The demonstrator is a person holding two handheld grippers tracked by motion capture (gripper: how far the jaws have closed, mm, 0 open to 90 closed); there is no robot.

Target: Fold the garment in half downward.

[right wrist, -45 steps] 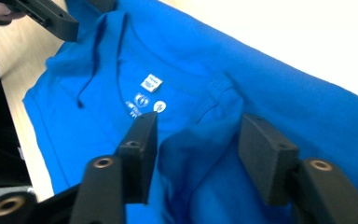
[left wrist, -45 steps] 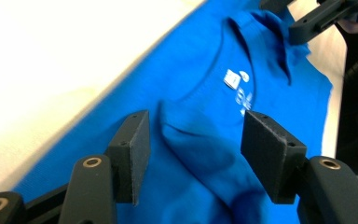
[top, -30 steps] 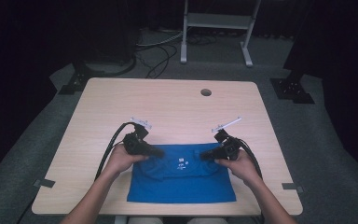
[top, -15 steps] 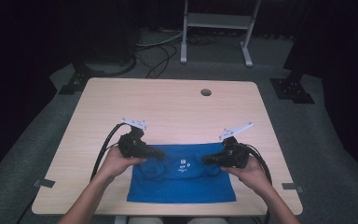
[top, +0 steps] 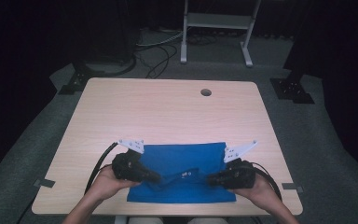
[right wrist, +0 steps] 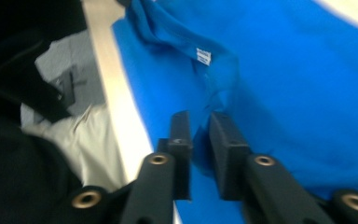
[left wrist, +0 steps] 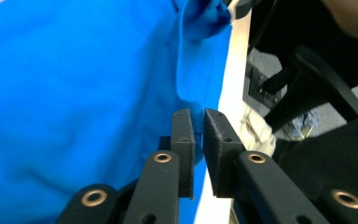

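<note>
Item: blue garment [top: 182, 170], lying flat at the counter's [top: 168, 112] near edge. Soft, light, limp; best taken by its folded hem. Left claw [left wrist: 198, 122] and right claw [right wrist: 200, 126] each narrow, pinching cloth.

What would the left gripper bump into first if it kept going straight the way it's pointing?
Probably just more of the blue cloth. The left gripper points across it toward the right gripper, which would come next, though depth is hard to judge.
</note>
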